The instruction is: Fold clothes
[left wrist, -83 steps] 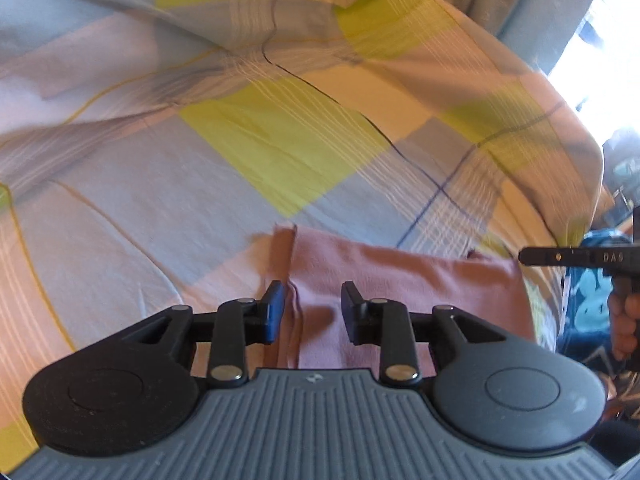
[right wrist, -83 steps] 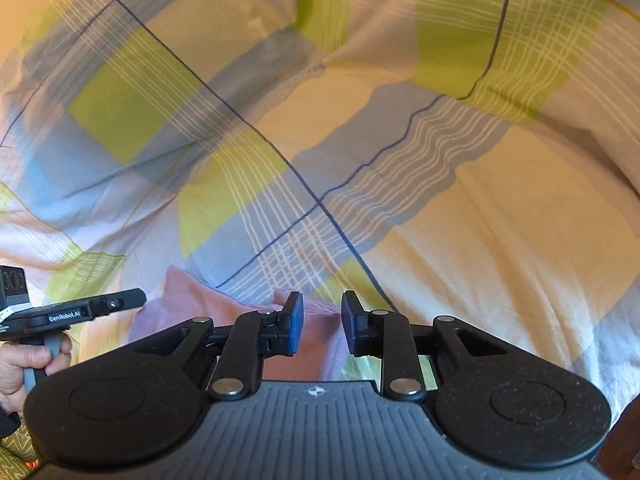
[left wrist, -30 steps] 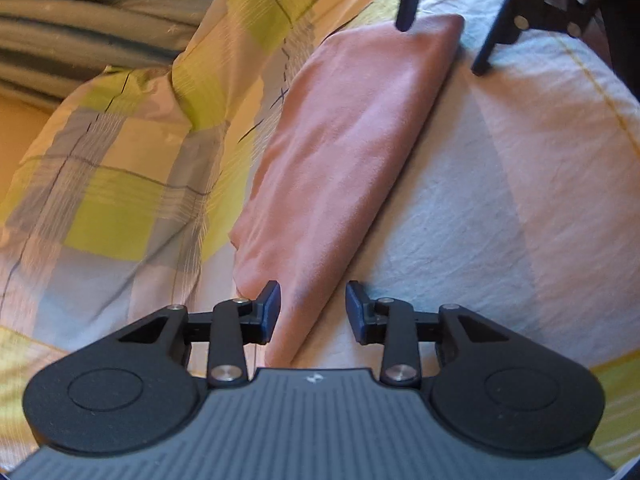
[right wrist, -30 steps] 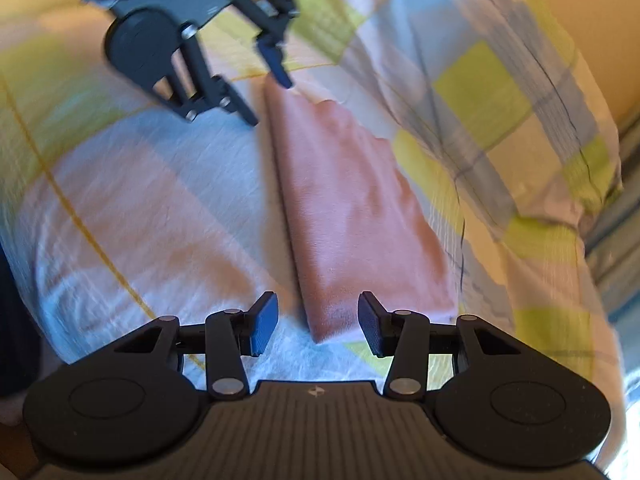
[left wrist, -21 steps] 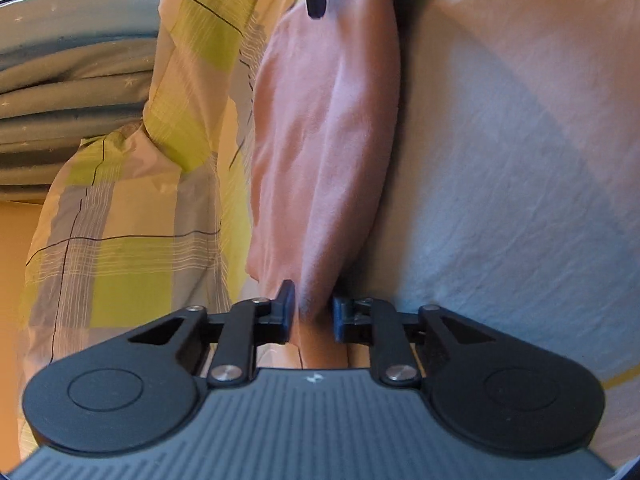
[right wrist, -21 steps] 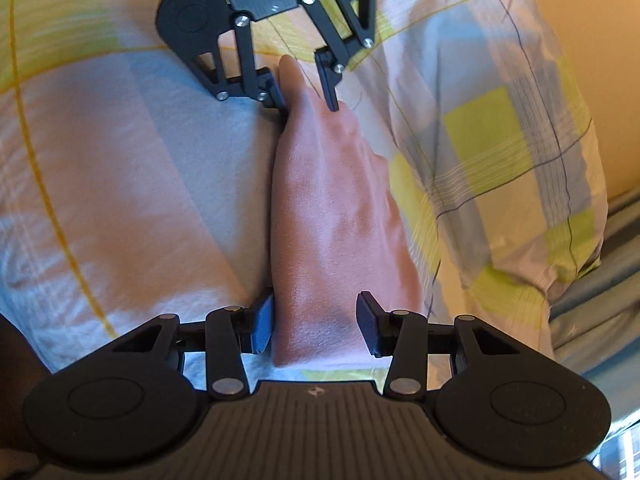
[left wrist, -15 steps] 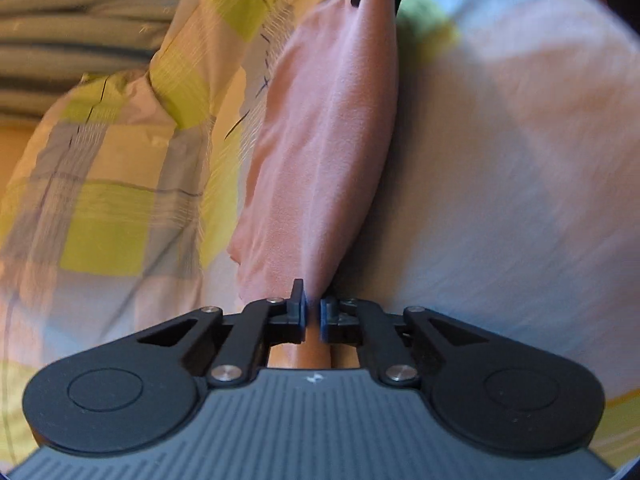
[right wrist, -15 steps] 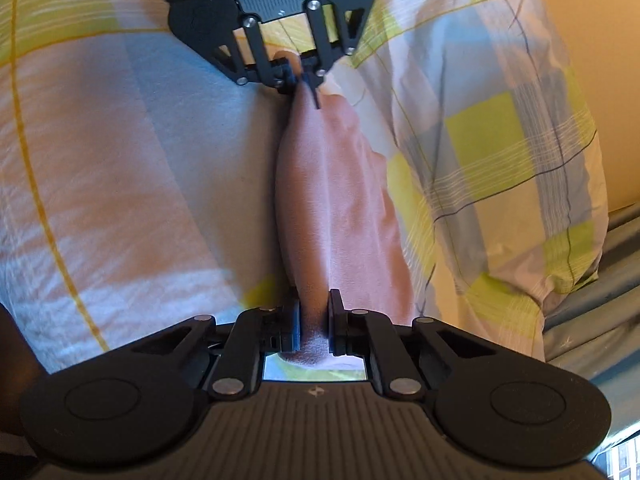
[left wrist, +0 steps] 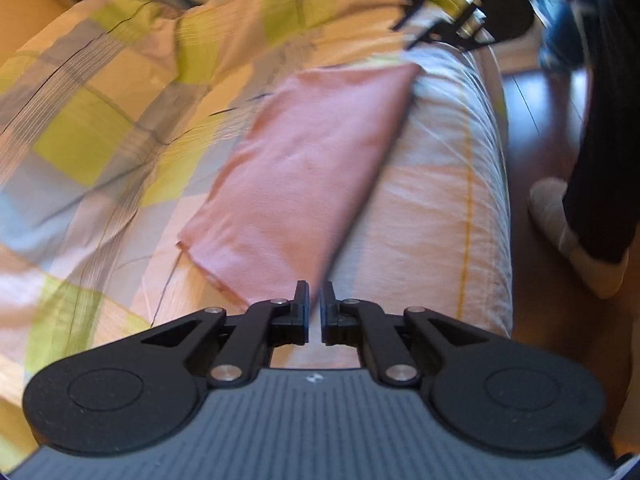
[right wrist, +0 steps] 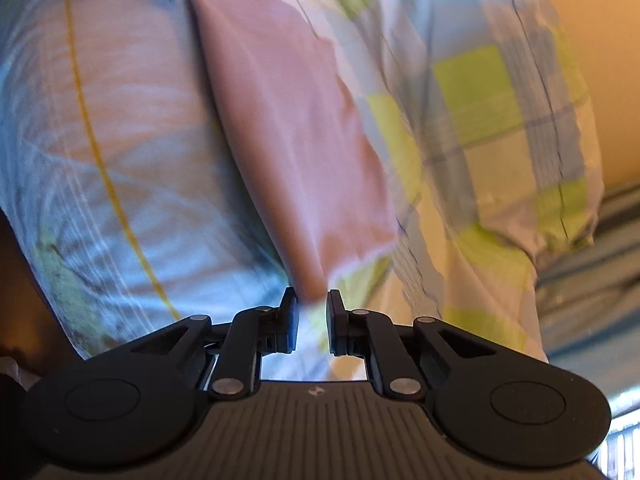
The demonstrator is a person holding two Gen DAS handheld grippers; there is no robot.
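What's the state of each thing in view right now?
pink cloth: folded into a long rectangle, lying flat on the checked bedding.
left claw: shut at the cloth's corner; grip unclear.
right claw: slightly open, jaws just been opening, nothing between them.
checked bedding: rumpled.

A bed with a checked cover in yellow, green, blue and peach fills most of the view. Warm sunlight falls across it. Dark wooden floor shows at three o'clock, an orange wall at two o'clock in the right view.
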